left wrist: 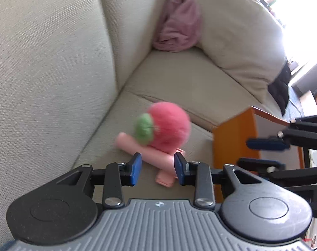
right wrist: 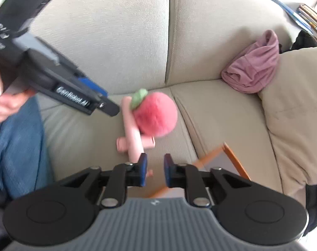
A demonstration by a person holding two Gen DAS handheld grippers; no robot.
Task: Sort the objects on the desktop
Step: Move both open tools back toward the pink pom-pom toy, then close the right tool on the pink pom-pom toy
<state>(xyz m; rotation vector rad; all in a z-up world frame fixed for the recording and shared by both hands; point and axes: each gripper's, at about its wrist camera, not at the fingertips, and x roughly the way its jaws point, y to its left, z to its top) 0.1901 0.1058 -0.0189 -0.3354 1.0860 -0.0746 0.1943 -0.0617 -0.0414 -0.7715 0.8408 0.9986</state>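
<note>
Plush strawberry [left wrist: 169, 123] lying on pink sticks [left wrist: 150, 154], on beige sofa [left wrist: 179, 79]. Left gripper [left wrist: 157, 168]: jaws part-open, empty. Right gripper [right wrist: 155, 170]: jaws part-open, empty.

— Which surface carries the things?
— A beige sofa [right wrist: 221, 113]. On its seat lie a pink plush toy [right wrist: 156, 115] with a green cap, pale pink rods [right wrist: 133, 138] beneath it, a crumpled mauve cloth [right wrist: 252, 69], and a beige cushion [right wrist: 294, 108].
</note>
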